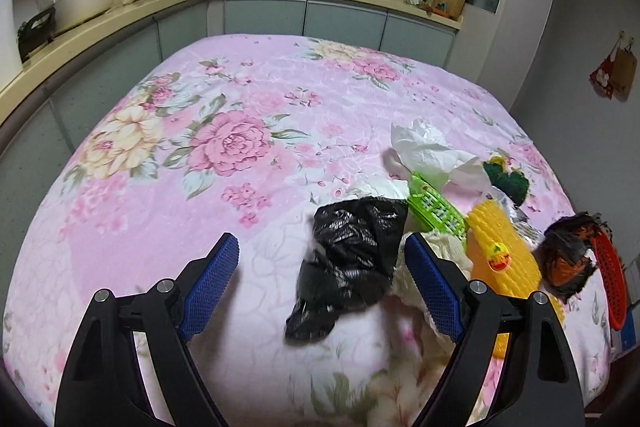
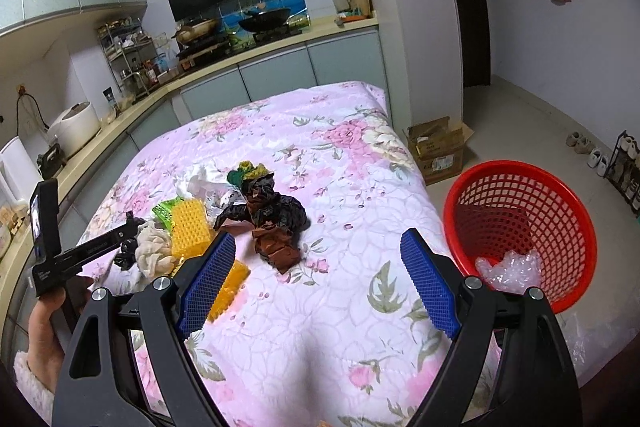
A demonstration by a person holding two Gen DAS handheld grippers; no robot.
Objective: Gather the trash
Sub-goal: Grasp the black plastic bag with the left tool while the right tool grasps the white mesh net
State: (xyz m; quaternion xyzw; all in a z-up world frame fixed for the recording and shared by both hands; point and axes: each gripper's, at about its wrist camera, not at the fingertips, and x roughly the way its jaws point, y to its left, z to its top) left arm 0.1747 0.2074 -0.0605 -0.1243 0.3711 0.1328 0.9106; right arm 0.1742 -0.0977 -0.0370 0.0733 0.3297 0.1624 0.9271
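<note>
A pile of trash lies on the pink flowered bedspread [image 1: 224, 147]. In the left wrist view a crumpled black plastic bag [image 1: 352, 259] sits between the wide-apart blue pads of my left gripper [image 1: 322, 241], which is open and not touching it. Beside the bag are white tissue [image 1: 424, 151], a green wrapper [image 1: 436, 211], yellow foam netting [image 1: 496, 251] and a cream cloth [image 1: 444, 251]. My right gripper [image 2: 318, 239] is open above bare bedspread, just short of a brown-and-black crumpled wad [image 2: 276, 219]. A red basket [image 2: 520, 227] stands on the floor to its right.
The basket holds clear bubble wrap [image 2: 512, 267]. A cardboard box [image 2: 440, 147] sits on the floor past the bed corner, with shoes [image 2: 588, 147] by the wall. A kitchen counter [image 1: 120, 15] runs along the bed's left and far sides. A person's hand [image 2: 44, 327] holds the left tool.
</note>
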